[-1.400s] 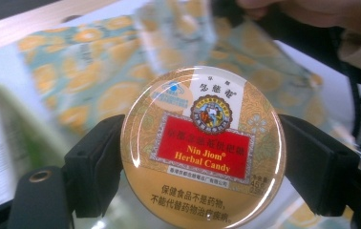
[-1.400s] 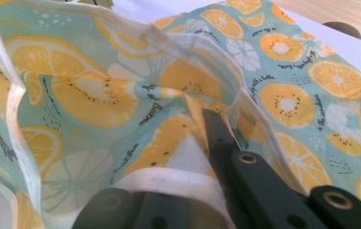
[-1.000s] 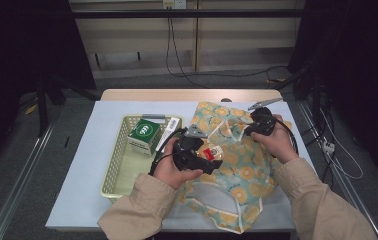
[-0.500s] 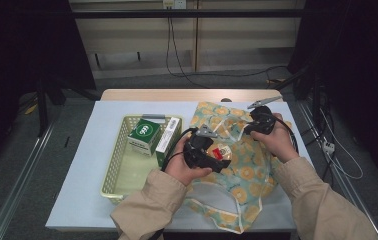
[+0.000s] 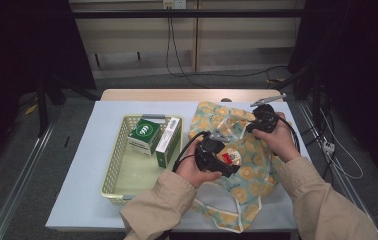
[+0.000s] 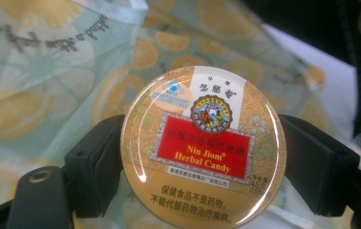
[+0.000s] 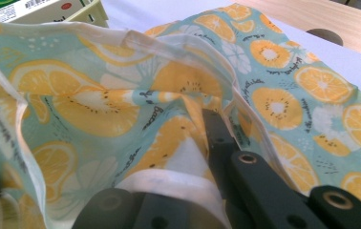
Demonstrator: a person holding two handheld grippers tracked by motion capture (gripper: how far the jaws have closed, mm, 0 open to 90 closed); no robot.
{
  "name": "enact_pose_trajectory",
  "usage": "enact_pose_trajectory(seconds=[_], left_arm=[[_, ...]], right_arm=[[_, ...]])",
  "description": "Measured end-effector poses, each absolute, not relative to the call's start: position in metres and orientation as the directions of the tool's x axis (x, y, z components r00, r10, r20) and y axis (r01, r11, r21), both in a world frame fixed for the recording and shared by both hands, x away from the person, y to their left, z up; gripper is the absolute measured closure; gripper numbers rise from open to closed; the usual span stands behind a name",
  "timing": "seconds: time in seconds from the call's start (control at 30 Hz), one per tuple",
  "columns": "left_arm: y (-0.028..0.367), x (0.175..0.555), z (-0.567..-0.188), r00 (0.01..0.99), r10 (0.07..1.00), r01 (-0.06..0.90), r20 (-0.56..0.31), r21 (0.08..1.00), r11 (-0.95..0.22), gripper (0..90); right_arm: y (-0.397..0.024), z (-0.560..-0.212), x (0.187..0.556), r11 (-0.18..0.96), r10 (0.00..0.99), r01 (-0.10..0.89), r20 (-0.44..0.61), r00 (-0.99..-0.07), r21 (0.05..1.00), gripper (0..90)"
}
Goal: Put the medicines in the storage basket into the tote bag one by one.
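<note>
A round gold tin (image 6: pixel 202 148) with a red "Herbal Candy" label sits between the black pads (image 6: pixel 97 162) of my left gripper (image 6: pixel 202 191), which is shut on its rim. In the high view that left gripper (image 5: pixel 222 159) holds the tin (image 5: pixel 230 157) over the middle of a teal cloth bag (image 5: pixel 249 180) printed with orange slices. My right gripper (image 5: pixel 257 122) is at the bag's far side, shut on a hemmed edge of the fabric (image 7: pixel 169 183) and lifting it. The bag's mouth (image 7: pixel 97 105) gapes to the left of the right gripper (image 7: pixel 202 162).
A pale yellow basket (image 5: pixel 108 175) stands left of the bag with two green and white boxes (image 5: pixel 144 134) (image 5: pixel 168 141) at its far end. The white table cover (image 5: pixel 77 200) ends near the front. A wooden table edge (image 7: pixel 350 24) lies beyond.
My left gripper has carried the tin to the right and a little lower, from beside the basket to over the bag. The right gripper has kept its hold in place.
</note>
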State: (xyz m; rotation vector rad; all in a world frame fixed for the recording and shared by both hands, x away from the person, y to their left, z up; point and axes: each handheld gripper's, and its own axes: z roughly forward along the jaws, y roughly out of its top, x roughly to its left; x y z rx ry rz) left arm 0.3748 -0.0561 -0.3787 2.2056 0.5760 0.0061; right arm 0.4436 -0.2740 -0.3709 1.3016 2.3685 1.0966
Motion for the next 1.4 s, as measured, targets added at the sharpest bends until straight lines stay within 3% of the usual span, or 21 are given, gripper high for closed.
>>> enact_pose_trajectory(seconds=[0.17, 0.37, 0.77, 0.9, 1.4], left_arm=[[-0.062, 0.393, -0.385, 0.877, 0.442, 0.424, -0.186, 0.734, -0.531, 20.7], [-0.063, 0.408, -0.386, 0.852, 0.51, 0.417, -0.115, 0.739, -0.529, 20.7], [-0.045, 0.428, -0.38, 0.816, 0.569, 0.441, -0.105, 0.748, -0.495, 20.7], [-0.043, 0.426, -0.382, 0.817, 0.559, 0.46, -0.145, 0.747, -0.48, 20.7], [-0.062, 0.408, -0.388, 0.861, 0.485, 0.424, -0.155, 0.745, -0.514, 20.6]], right_arm=[[-0.275, -0.366, 0.442, 0.326, 0.797, 0.627, 0.151, -0.585, 0.707, 89.5], [-0.275, -0.357, 0.441, 0.335, 0.791, 0.62, 0.144, -0.594, 0.71, 89.5], [-0.274, -0.353, 0.437, 0.347, 0.782, 0.613, 0.142, -0.607, 0.71, 89.5], [-0.273, -0.354, 0.438, 0.348, 0.783, 0.613, 0.139, -0.606, 0.709, 89.5], [-0.27, -0.356, 0.441, 0.336, 0.794, 0.609, 0.131, -0.594, 0.719, 89.5]])
